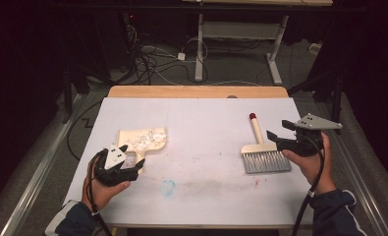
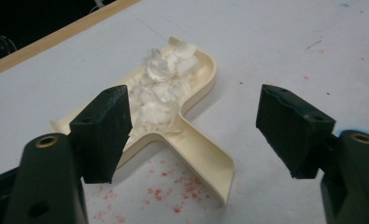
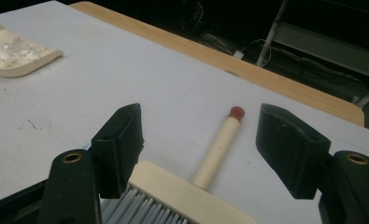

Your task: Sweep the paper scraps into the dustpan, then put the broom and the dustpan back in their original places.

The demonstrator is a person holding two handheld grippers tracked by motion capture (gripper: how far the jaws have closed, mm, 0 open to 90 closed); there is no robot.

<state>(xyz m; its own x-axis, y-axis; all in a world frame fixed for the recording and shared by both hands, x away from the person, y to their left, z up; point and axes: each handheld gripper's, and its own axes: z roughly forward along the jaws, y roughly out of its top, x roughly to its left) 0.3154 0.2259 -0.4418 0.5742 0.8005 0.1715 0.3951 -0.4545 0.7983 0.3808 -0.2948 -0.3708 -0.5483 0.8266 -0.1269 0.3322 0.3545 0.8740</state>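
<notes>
A cream dustpan [image 1: 154,143] lies left of centre on the white table sheet, holding a heap of white scraps [image 1: 147,136]. My left gripper [image 1: 132,156] hovers at its handle end, jaws open and empty. In the left gripper view the dustpan [image 2: 198,151] and scraps [image 2: 161,91] lie ahead between the wide jaws of the left gripper [image 2: 194,105]. A hand brush [image 1: 263,152] with a cream handle, red tip and grey bristles lies at the right. My right gripper [image 1: 279,130] stands open just right of its handle. In the right gripper view the brush [image 3: 217,149] lies below the right gripper [image 3: 198,121], untouched.
The white sheet [image 1: 206,118] covers a table with a wooden far edge [image 1: 196,91]. A blue smudge [image 1: 168,187] and faint red specks [image 2: 173,191] mark the sheet. Beyond the table are floor cables [image 1: 152,64] and a desk frame [image 1: 240,29].
</notes>
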